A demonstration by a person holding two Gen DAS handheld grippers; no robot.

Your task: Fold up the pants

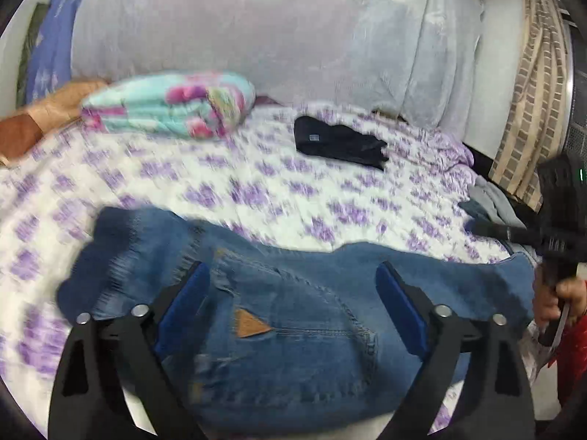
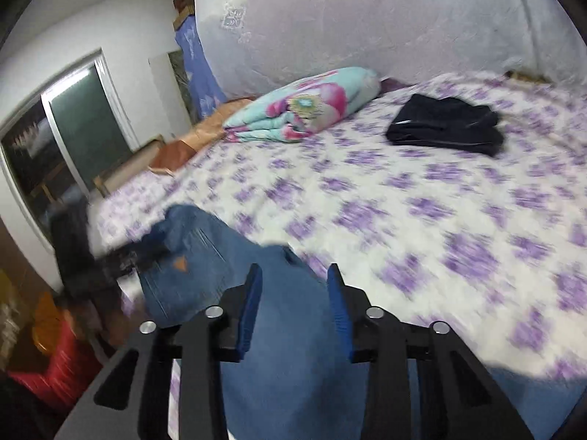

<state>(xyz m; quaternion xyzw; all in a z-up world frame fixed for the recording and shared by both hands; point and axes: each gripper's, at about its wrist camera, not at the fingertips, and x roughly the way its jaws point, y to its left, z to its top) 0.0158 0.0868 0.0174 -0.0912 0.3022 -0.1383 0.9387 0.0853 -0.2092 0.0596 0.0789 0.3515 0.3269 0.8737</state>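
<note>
Blue jeans (image 1: 293, 315) lie across the near edge of a bed; a brown triangular patch (image 1: 251, 324) by the back pocket faces up. My left gripper (image 1: 293, 275) is wide open above the pocket area, holding nothing. In the right wrist view the jeans (image 2: 286, 330) run from under my right gripper (image 2: 294, 275) to the left, where the waist end (image 2: 183, 242) is lifted. The right gripper's jaws stand partly open over the denim, gripping nothing. The other gripper shows at the edge of each view, on the right in the left wrist view (image 1: 550, 227) and on the left in the right wrist view (image 2: 91, 256).
The bed sheet (image 2: 422, 212) is white with purple flowers. A folded dark garment (image 2: 445, 124) lies at the far side, also in the left wrist view (image 1: 339, 141). A rolled floral blanket (image 2: 304, 110) lies by the covered headboard (image 2: 367, 25). A red stool (image 2: 55, 359) stands left of the bed.
</note>
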